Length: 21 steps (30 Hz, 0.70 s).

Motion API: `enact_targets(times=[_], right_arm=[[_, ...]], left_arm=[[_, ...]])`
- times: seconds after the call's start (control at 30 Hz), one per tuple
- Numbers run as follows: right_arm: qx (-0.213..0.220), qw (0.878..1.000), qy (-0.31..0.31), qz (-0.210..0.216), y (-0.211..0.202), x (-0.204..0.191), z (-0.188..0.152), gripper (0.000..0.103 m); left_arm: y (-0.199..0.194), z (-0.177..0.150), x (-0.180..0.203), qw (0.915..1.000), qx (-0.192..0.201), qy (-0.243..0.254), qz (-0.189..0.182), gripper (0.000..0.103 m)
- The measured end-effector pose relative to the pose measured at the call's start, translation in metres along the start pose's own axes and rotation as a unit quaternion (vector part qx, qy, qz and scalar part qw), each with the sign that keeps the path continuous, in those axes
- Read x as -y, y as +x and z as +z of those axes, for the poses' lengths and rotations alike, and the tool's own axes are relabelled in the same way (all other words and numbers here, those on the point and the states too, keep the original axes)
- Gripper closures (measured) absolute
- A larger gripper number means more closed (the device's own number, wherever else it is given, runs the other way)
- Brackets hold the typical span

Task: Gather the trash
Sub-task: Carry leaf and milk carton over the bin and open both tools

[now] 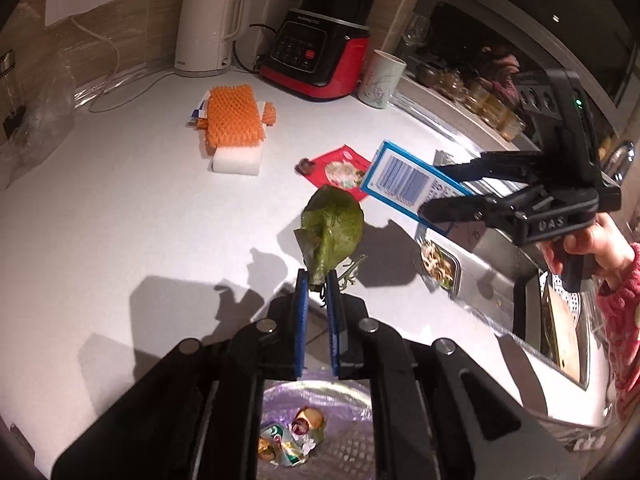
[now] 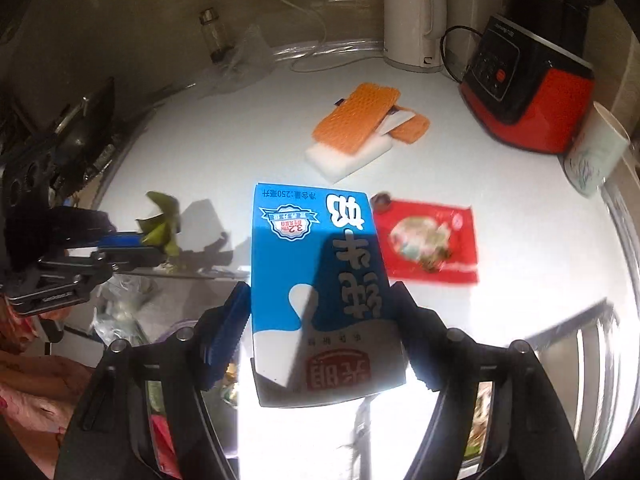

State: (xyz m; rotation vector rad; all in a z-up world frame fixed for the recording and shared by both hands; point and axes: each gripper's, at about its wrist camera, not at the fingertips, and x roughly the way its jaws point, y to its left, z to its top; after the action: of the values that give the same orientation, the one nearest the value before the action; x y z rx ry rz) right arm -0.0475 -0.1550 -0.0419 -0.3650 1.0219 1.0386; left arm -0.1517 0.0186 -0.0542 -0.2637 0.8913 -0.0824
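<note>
My left gripper (image 1: 318, 280) is shut on the stem end of a green leaf (image 1: 332, 226) and holds it above the counter's front edge. The leaf also shows in the right wrist view (image 2: 160, 220). Below it, a bin with a purple bag (image 1: 316, 432) holds wrappers. My right gripper (image 2: 320, 300) is shut on a blue and white milk carton (image 2: 320, 280), held above the counter; the carton also shows in the left wrist view (image 1: 404, 180). A red snack wrapper (image 2: 432, 240) lies flat on the white counter (image 1: 120, 208), with a small brown scrap (image 2: 380, 200) beside it.
An orange mesh sleeve on a white foam block (image 1: 236, 128), a white kettle (image 1: 208, 24), a red and black blender base (image 1: 320, 56) and a paper cup (image 1: 380, 78) stand at the back. A steel sink (image 1: 500, 280) with a strainer of food scraps (image 1: 438, 268) lies to the right.
</note>
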Motion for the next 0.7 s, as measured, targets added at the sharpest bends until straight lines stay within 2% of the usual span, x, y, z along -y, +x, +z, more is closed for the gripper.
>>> enact_targets(times=[0.17, 0.33, 0.53, 0.7], right_arm=[[0.014, 0.998, 0.066, 0.015, -0.002, -0.078, -0.079, 0.032], [0.01, 0.993, 0.121, 0.011, 0.028, -0.133, -0.144, 0.032], [-0.021, 0.987, 0.159, -0.024, 0.095, -0.165, -0.186, 0.032], [-0.051, 0.98, 0.179, -0.074, 0.142, -0.18, -0.21, 0.032]], left_arm=[[-0.029, -0.054, -0.005, 0.9988, -0.026, 0.016, -0.037, 0.094], [-0.04, -0.109, -0.009, 0.9961, -0.061, 0.047, -0.042, 0.094], [-0.033, -0.159, -0.013, 0.9922, -0.097, 0.07, -0.036, 0.094], [-0.019, -0.187, -0.019, 0.9893, -0.117, 0.086, -0.013, 0.094]])
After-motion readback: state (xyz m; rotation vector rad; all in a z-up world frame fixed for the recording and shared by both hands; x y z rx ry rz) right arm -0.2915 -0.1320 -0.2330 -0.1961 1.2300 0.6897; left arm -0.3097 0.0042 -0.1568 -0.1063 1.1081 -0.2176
